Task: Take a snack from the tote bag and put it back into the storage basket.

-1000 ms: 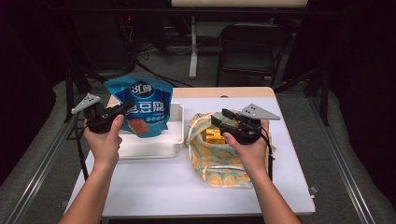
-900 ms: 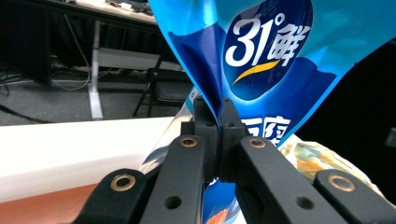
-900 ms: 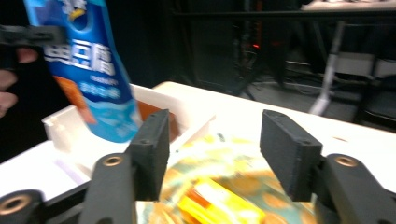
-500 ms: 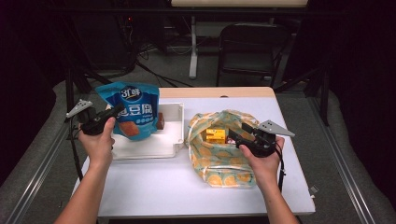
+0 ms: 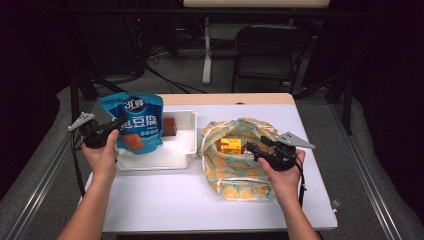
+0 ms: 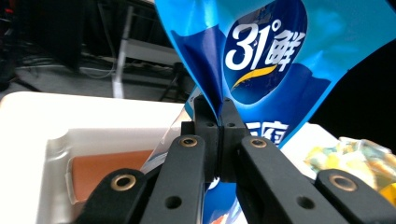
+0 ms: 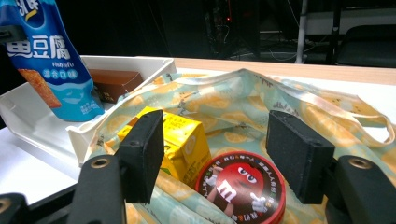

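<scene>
Left gripper clamped on blue pouch, jaws pressed together on a fold of its edge, seen close up in left gripper view. Pouch upright, hanging over white tray, bottom edge down near tray floor. Lower and further left than a second ago, when held higher above tray's back edge; left hand down with it. Brown block in tray's far corner, just behind pouch, same spot as before.

Right gripper at mouth of patterned bag, jaws spread, nothing between pads, just been opening. In right gripper view yellow carton and red round tin sit inside bag, touching each other, below and between the open pads. Neither pad pressing on either item. Right hand lower and further right than a second ago, when gripper hovered over bag's middle; now resting near bag's right edge, grey plate out past the rim.

Bag in same place on table, right of tray, near but apart from it. Carton visible from above in bag opening. Pouch also seen in right gripper view, standing in tray, block behind it
</scene>
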Available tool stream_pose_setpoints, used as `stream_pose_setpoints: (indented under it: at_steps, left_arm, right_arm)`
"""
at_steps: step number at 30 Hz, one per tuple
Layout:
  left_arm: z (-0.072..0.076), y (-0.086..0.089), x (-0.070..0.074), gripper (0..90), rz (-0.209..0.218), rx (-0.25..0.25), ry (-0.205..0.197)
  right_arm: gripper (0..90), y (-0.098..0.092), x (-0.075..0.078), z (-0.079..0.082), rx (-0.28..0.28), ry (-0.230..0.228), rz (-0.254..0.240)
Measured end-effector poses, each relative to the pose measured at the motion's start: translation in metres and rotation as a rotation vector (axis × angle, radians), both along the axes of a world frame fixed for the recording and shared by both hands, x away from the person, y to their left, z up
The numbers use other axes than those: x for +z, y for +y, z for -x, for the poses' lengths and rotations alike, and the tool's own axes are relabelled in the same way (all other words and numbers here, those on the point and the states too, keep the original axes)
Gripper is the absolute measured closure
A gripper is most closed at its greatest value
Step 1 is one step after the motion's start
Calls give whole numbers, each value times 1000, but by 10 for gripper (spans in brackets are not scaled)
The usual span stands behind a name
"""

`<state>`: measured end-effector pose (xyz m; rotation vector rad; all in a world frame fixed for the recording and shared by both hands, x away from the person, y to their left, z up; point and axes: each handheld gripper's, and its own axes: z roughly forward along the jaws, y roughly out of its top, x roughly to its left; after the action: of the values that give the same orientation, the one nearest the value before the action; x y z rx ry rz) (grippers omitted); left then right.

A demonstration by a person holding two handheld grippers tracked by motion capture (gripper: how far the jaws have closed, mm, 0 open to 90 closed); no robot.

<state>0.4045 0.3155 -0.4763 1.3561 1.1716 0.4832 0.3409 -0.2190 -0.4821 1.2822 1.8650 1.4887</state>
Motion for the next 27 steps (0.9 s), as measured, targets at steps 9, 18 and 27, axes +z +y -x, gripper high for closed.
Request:
stream_pose_setpoints:
  at_steps: [9,18,27]
  left_arm:
    - [7,13,-6,869,-5,36,43]
    - [22,9,-2,488,-81,92,60]
    - [48,1,-1,313,-110,122,63]
  right_arm:
    - [385,-5,-4,3,-27,5,-5]
    - [385,-9,-4,8,-31,6,5]
    - [706,-16,-11,18,-21,14,-10]
